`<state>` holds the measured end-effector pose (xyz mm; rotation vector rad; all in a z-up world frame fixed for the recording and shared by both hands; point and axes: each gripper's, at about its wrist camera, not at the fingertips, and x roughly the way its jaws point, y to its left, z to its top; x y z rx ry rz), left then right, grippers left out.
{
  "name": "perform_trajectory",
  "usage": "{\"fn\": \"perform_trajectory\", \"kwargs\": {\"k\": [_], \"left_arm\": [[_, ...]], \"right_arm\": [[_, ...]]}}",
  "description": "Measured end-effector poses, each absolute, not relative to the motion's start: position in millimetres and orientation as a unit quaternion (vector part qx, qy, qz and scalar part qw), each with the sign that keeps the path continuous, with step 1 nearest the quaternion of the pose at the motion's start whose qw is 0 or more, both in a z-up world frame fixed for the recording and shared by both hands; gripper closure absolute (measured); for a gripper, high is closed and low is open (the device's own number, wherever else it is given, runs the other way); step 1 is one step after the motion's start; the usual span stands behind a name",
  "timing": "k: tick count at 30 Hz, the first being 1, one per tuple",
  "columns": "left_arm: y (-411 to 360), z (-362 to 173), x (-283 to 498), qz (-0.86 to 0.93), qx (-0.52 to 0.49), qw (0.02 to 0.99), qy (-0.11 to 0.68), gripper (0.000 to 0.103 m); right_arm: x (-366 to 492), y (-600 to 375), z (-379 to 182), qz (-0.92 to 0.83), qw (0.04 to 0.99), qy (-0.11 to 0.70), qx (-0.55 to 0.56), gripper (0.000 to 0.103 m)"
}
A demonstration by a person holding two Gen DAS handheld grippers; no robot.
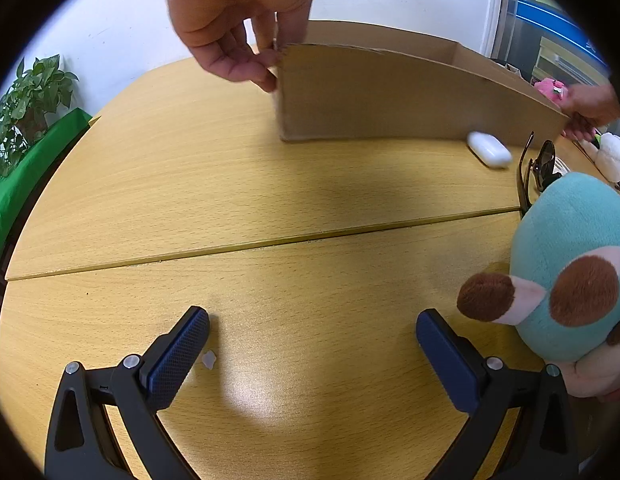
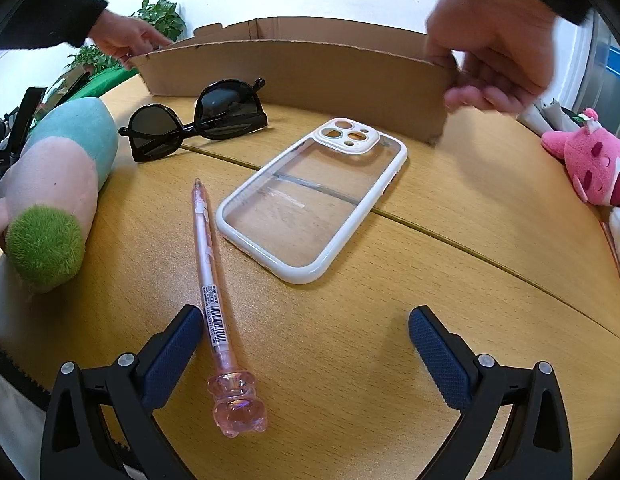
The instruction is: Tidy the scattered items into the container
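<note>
A shallow cardboard box (image 1: 389, 92) stands at the far side of the wooden table, and a person's two bare hands hold its ends. It also shows in the right wrist view (image 2: 302, 68). My left gripper (image 1: 311, 330) is open and empty, low over the table. A white earbud case (image 1: 489, 149) lies by the box, black sunglasses (image 1: 539, 168) beside it. My right gripper (image 2: 306, 330) is open and empty. A pink pen (image 2: 208, 276) lies by its left finger. A clear phone case (image 2: 310, 200) and the sunglasses (image 2: 198, 120) lie ahead.
A teal plush toy lies at the right of the left view (image 1: 569, 264) and at the left of the right view (image 2: 58, 188). A pink plush (image 2: 593, 160) sits at the right table edge. A small white scrap (image 1: 208, 359) lies by my left finger. A potted plant (image 1: 26, 108) stands beyond the table.
</note>
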<state>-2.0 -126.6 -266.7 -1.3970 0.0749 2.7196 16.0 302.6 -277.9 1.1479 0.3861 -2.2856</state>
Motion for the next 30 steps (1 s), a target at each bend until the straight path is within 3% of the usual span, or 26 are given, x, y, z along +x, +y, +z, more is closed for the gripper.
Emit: {"fn": "perform_trajectory", "kwargs": {"k": [12, 30], "left_arm": [[-126.5, -267.6, -1.5, 0.888, -0.456, 0.042, 0.025, 0.0], [-124.5, -268.1, -5.3, 0.889, -0.457, 0.03, 0.019, 0.0]], "right_arm": [[28.1, 294.0, -278.5, -0.835, 0.315, 0.164, 0.419, 0.0], [34.3, 283.8, -278.0, -0.847, 0.283, 0.149, 0.425, 0.0]]}}
